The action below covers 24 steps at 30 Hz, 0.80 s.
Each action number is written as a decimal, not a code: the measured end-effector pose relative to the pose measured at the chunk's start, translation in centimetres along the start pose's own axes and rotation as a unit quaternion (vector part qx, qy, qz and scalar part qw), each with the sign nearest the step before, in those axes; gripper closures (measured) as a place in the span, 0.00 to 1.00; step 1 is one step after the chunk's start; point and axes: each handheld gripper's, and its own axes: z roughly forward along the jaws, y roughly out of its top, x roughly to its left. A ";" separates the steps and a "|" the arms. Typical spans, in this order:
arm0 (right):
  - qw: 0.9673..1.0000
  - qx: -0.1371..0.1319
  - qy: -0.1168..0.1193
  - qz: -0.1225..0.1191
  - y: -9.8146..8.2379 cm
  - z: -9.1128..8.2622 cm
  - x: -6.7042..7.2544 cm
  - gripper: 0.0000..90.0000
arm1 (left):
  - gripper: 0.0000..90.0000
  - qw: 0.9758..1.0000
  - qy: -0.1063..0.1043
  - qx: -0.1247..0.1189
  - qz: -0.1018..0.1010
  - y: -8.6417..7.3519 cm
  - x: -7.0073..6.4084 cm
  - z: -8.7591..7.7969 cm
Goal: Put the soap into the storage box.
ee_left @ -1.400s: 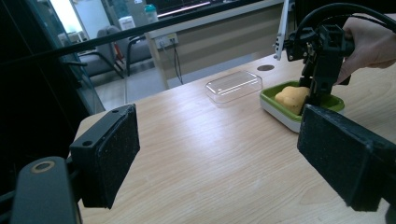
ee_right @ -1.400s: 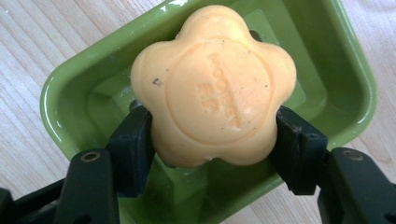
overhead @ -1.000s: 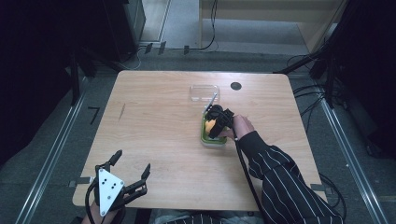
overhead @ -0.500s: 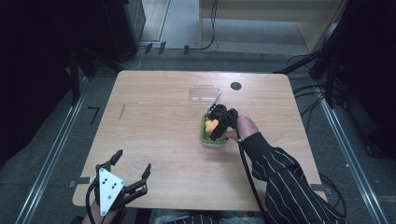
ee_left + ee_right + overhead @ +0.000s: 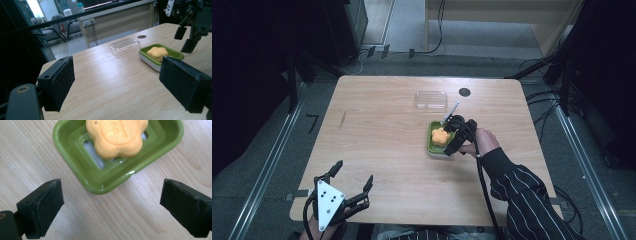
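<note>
**Soap at rest in its green dish, right fingers spread above it**

On the right half of the table [image 5: 377, 125], an orange flower-shaped soap [image 5: 440, 136] lies flat in a green soap dish [image 5: 432, 146]. The dish's long axis runs from the person's side toward the far edge, about in line with the table's shorter side. The soap is nearly round, with scalloped lobes and no clear long axis; its broad stamped face points up.

The right gripper [image 5: 455, 135] hangs just above the dish's right rim, held by the person's right hand [image 5: 482, 142]. Its fingers have just been opening and stand released, wide apart, with nothing between them. The left gripper [image 5: 349, 182] rests near the table's front left corner, well apart from the dish, its fingers spread and empty too.

A clear plastic lid [image 5: 431, 99] lies beyond the dish toward the far edge, separate from it, with a dark round hole [image 5: 464, 92] in the table just to its right.

Looking down between its own fingers [image 5: 40, 207], the right gripper view shows the drainage slots in the dish floor [image 5: 93, 153] and faint raised lettering on the soap's face [image 5: 117, 132], details too small to make out in the high view. The left gripper view adds a low side angle: the dish has a white base under its green tray [image 5: 150, 60], the soap [image 5: 157, 53] rises above the rim, and the right gripper [image 5: 185, 37] hovers clear of both.
</note>
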 end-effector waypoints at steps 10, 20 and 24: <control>1.000 0.014 -0.008 0.003 -2.4 -0.5 0.6 0.06 | 0.14 1.000 0.000 0.000 0.000 0.0 0.0 0.0; 0.999 0.030 -0.012 0.007 -5.5 -0.9 1.3 0.06 | 0.14 1.000 0.000 0.000 0.001 0.0 0.0 0.0; 0.999 0.036 -0.012 0.010 -6.8 -0.8 1.6 0.06 | 0.14 1.000 0.000 0.001 0.001 0.0 0.0 0.0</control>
